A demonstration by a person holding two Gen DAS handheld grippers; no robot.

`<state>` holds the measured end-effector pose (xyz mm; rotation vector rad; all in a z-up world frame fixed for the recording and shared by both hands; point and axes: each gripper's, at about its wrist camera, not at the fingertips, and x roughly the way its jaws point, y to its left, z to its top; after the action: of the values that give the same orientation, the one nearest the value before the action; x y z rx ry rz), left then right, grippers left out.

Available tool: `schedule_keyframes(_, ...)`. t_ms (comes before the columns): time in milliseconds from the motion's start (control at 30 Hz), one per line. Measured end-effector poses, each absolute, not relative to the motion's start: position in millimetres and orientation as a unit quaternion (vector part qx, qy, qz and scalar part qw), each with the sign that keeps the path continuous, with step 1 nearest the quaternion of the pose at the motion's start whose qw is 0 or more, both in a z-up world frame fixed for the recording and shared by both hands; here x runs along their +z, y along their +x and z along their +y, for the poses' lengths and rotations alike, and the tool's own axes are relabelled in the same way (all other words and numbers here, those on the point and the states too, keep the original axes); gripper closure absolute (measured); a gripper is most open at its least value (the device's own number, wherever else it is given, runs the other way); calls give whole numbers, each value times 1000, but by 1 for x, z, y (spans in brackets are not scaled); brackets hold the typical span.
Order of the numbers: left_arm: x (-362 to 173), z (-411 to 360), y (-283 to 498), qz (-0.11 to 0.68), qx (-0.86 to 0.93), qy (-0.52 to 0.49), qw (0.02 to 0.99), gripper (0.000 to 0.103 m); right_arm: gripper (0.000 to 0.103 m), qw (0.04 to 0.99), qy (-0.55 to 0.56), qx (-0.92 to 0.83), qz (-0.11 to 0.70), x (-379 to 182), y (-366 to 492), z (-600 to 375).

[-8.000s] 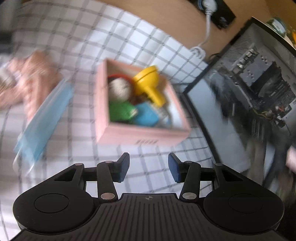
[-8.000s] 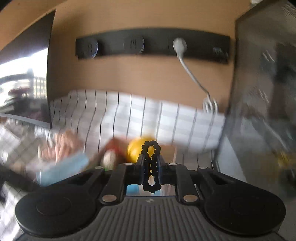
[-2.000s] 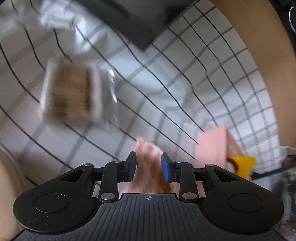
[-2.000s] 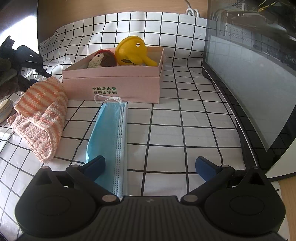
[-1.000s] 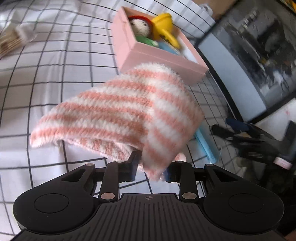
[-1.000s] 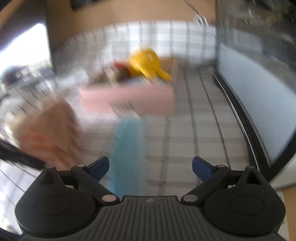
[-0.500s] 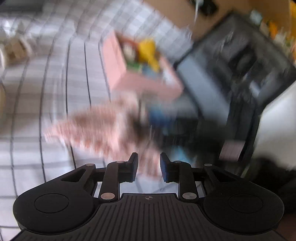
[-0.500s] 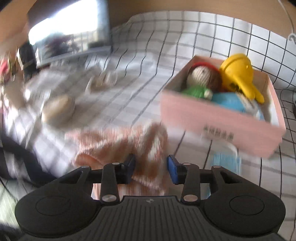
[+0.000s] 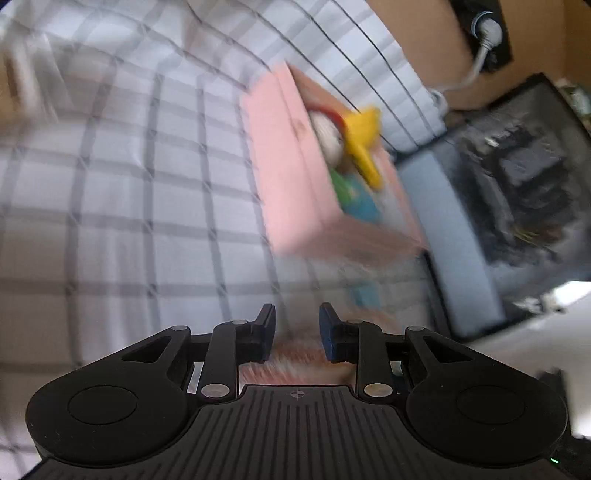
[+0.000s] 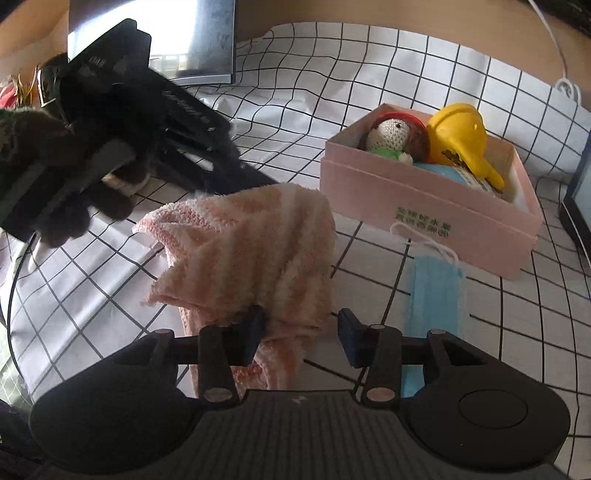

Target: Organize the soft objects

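A pink-and-white striped towel (image 10: 251,251) hangs bunched above the checked cloth. My left gripper (image 9: 297,325) holds its top edge; in the right wrist view that gripper (image 10: 207,162) is at the upper left, gripped by a gloved hand. The left wrist view is blurred; a strip of towel (image 9: 295,365) shows between its fingers. My right gripper (image 10: 301,332) is partly open around the towel's lower edge, its left fingertip (image 10: 255,326) touching the fabric. A pink box (image 10: 424,199) holds a crochet doll (image 10: 391,134) and a yellow funnel (image 10: 461,136).
A blue face mask (image 10: 436,306) lies flat on the cloth in front of the pink box. A monitor (image 10: 192,33) stands at the back left. A dark computer case (image 9: 517,206) is right of the box. A white cable (image 10: 557,51) runs along the wooden wall.
My left gripper lifted the towel off the cloth and swung toward the box. My right gripper narrowed from wide open and moved in to the towel's lower edge.
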<state>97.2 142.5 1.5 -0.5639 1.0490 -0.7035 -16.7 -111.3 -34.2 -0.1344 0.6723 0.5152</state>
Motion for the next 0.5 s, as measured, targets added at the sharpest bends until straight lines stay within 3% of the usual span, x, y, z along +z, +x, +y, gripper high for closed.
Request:
schedule_keyframes(233, 40, 104, 26, 455, -393, -152, 785, 71, 55, 915, -88, 246, 308, -35, -22, -107)
schedule_keyframes(500, 40, 81, -13, 440, -334, -88, 829, 70, 32, 910, -140, 247, 302, -27, -35, -125)
